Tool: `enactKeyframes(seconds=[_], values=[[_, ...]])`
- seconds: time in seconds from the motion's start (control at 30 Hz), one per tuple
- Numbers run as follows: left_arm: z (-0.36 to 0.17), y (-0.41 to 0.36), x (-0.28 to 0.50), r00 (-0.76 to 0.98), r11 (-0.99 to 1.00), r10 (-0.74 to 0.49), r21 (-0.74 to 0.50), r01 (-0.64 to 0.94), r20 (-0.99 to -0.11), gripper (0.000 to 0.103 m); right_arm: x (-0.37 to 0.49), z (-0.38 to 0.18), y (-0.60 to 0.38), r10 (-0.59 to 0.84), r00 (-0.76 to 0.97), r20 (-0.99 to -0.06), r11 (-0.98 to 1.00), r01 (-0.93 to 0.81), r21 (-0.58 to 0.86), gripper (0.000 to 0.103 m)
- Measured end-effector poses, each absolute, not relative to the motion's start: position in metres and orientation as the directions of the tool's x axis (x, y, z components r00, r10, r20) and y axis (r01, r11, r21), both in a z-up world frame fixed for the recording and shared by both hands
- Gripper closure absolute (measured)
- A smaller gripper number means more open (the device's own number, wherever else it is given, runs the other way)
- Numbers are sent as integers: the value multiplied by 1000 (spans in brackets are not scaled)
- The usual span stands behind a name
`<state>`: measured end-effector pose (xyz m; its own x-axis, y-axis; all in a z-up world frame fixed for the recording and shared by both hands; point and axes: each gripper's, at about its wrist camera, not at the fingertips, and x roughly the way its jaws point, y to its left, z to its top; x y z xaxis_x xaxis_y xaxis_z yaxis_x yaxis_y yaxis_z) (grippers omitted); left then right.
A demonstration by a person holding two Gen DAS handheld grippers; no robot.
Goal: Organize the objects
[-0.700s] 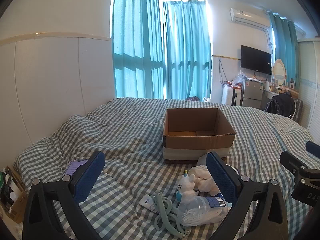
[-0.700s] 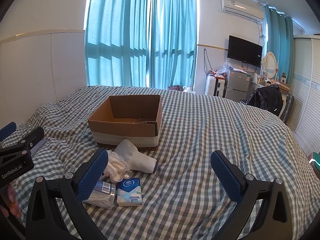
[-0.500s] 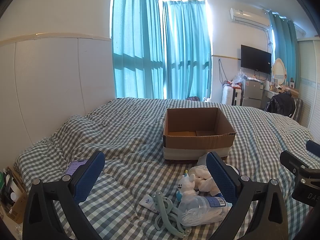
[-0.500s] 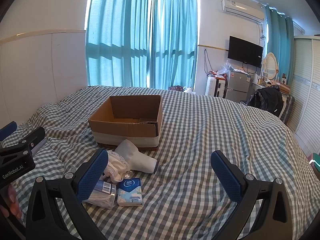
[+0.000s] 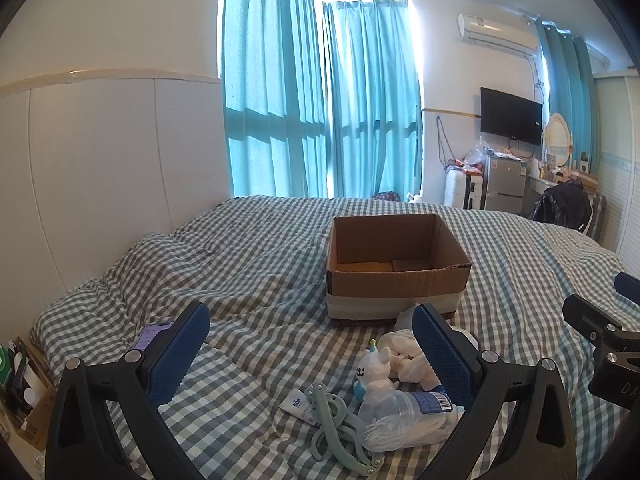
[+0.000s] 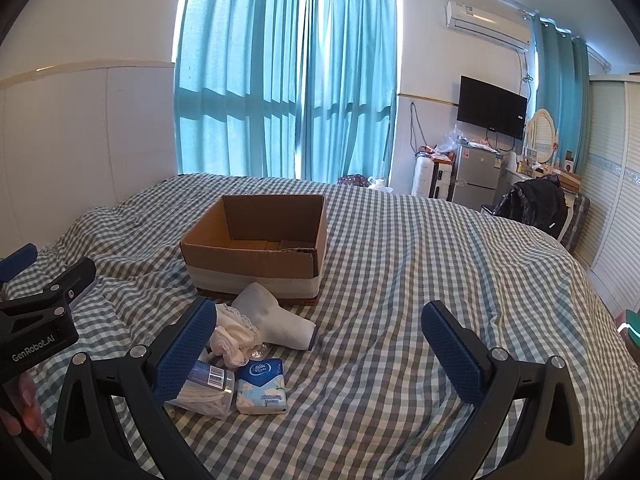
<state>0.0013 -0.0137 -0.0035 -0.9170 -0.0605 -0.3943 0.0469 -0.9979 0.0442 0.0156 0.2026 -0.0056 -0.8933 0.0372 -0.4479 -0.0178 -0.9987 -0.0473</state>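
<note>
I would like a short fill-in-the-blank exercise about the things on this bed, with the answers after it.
1. The cardboard box stands on the checked ____.
2. Both tongs, left tongs and right tongs, are ____.
3. The tissue pack lies ____ the box.
4. The small toy is mostly ____ in colour.

Answers: bed; open; outside; white

Home bedroom, checked bed, teal curtains, wall television, mini fridge

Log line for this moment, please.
left gripper: open, holding nothing | right gripper: open, holding nothing | cardboard box: empty | tissue pack, bottle: on bed
</note>
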Motion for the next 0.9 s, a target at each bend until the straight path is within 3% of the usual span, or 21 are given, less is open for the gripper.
enactKeyframes(seconds=[0.9], values=[[-8, -8, 0, -906, -997, -57, 65, 32, -420, 0, 19, -4, 199, 20, -893, -450, -999, 4, -52, 0]])
